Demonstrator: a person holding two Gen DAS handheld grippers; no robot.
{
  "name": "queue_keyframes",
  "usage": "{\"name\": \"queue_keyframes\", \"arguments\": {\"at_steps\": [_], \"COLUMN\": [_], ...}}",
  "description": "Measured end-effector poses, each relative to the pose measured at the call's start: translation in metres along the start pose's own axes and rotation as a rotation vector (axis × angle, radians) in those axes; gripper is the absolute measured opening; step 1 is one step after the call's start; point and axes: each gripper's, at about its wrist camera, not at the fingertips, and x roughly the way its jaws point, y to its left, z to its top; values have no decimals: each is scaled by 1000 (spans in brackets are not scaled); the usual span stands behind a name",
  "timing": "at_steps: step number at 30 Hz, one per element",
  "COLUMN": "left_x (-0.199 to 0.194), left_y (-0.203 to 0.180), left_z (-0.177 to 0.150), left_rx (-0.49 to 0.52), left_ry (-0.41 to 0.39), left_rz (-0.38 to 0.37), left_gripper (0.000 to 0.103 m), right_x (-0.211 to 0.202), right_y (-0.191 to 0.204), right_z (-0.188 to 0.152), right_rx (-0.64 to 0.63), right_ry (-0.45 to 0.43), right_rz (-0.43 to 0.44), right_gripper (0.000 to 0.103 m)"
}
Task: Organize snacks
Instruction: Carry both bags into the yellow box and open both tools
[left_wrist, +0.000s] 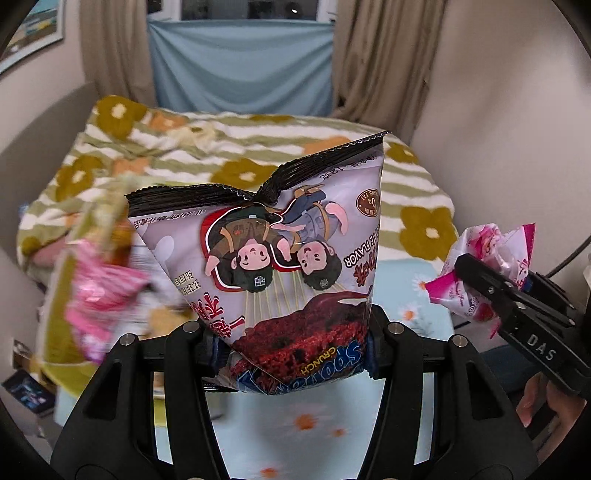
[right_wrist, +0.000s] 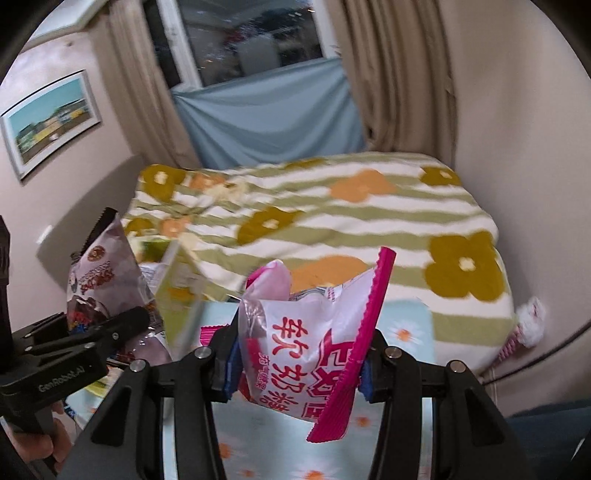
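Observation:
My left gripper (left_wrist: 291, 354) is shut on a grey snack bag (left_wrist: 280, 258) with cartoon figures and a black crimped top, held upside down in the air. It also shows in the right wrist view (right_wrist: 99, 277) at the left. My right gripper (right_wrist: 295, 373) is shut on a pink and white candy bag (right_wrist: 306, 339) with red characters. That bag and gripper show in the left wrist view (left_wrist: 487, 273) at the right. A yellow-green box (left_wrist: 92, 266) with pink packets inside stands at the left, blurred.
A bed with a striped flower blanket (right_wrist: 332, 221) lies ahead. A light blue flowered cloth (left_wrist: 295, 424) covers the surface below. Beige curtains (right_wrist: 399, 74) and a blue sheet (right_wrist: 273, 118) hang at the window. A framed picture (right_wrist: 48, 122) hangs on the left wall.

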Motion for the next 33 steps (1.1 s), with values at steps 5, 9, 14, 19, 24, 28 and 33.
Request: {"name": "queue_keyframes", "arguments": {"at_steps": [5, 9, 14, 19, 24, 28, 33], "left_x": [-30, -37, -24, 0, 13, 5, -17], "left_y": [77, 136, 197, 229, 236, 241, 253], "left_z": [-3, -10, -18, -35, -43, -47, -52], "left_rx": [-58, -69, -51, -18, 7, -23, -84], "left_ry": [-11, 7, 71, 152, 184, 173, 142], "left_rz": [40, 70, 79, 56, 45, 24, 35], "left_gripper": [52, 52, 52, 53, 103, 103, 103], "right_x": [1, 12, 32, 49, 58, 62, 64], "right_y": [77, 127, 184, 218, 231, 232, 236], "right_z": [5, 1, -7, -20, -34, -36, -34], "right_rx": [-6, -4, -15, 8, 27, 18, -13], "right_ry": [8, 27, 54, 85, 133, 158, 164], "right_rz": [130, 195, 218, 196, 158, 140, 167], "right_gripper": [45, 45, 45, 45, 45, 45, 45]}}
